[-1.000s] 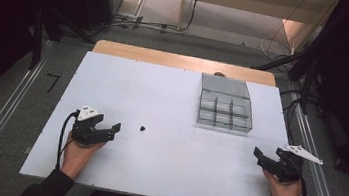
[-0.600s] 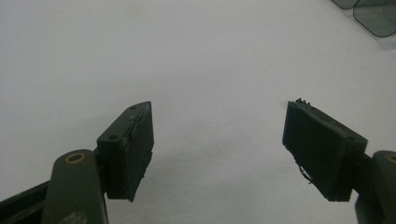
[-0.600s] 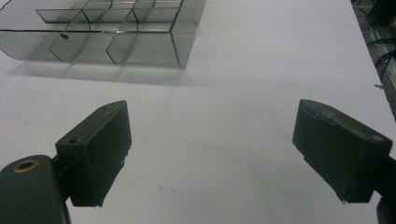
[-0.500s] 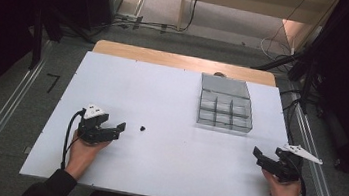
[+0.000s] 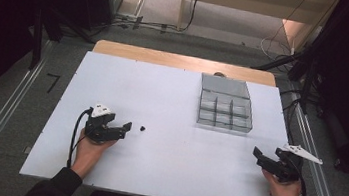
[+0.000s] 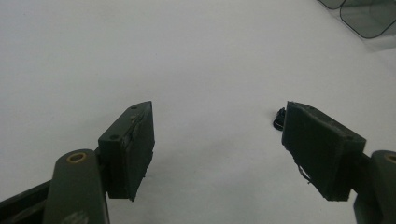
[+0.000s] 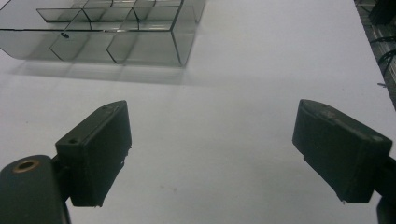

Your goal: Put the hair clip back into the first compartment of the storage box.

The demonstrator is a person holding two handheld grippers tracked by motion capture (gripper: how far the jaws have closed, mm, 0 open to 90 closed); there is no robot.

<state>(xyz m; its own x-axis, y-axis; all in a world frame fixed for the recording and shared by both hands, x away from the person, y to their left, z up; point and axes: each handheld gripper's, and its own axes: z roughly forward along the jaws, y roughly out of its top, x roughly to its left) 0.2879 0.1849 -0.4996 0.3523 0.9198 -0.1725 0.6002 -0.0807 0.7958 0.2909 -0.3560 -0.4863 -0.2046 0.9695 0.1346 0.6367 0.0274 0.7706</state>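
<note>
Left tongs [image 5: 126,126] have crept fwd along the counter [image 5: 162,177] over the last sec, jaws wide, now just short of the small black part [image 5: 142,128], which sits by the right jaw tip. Pick-up looks imminent. Right tongs [image 5: 258,152] unmoved, wide, empty, w/ clear divided box [image 5: 225,109] ahead.
</note>
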